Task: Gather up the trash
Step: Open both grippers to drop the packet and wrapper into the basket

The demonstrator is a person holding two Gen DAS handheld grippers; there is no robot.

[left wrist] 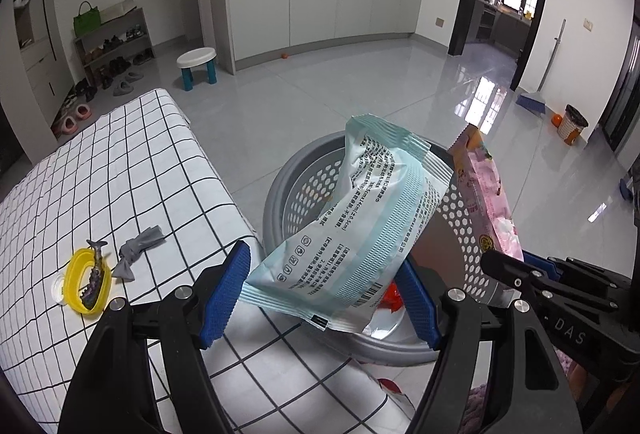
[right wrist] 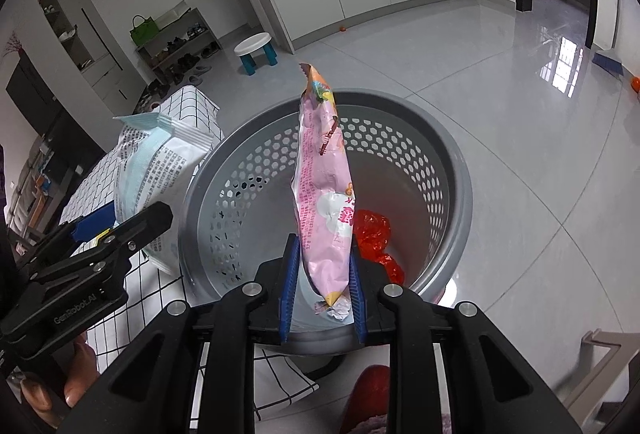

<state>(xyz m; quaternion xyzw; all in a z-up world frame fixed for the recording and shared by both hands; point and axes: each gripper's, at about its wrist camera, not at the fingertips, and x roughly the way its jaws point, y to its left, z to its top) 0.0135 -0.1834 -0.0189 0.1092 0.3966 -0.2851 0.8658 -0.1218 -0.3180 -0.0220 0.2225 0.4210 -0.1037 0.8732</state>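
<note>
Count: two wrappers in hand, one basket, one red crumpled piece already in it, three small items on the table.

Your left gripper [left wrist: 324, 298] has its jaws fairly wide, closed onto the pale blue wrapper [left wrist: 352, 226]; both blue pads [left wrist: 228, 294] touch its lower edges. The wrapper's long axis runs diagonally, bottom-left to upper-right, top end leaning over the grey perforated basket [left wrist: 296, 177].

Your right gripper [right wrist: 322, 294] has its jaws narrow, clamped on the lower end of the pink wrapper [right wrist: 322, 173]. That one stands nearly upright, long axis vertical, serrated top edge pointing up and away from you, directly above the basket opening [right wrist: 460, 169].

The red crumpled piece [right wrist: 372, 230] lies on the basket floor.

The basket sits on the floor just beside the checked tablecloth [left wrist: 120, 161]. On the cloth, well apart from your grippers: a yellow ring [left wrist: 86, 282] with a small grey toy figure [left wrist: 96, 266] across it, and a grey scrap [left wrist: 138, 250] just beside them.
</note>
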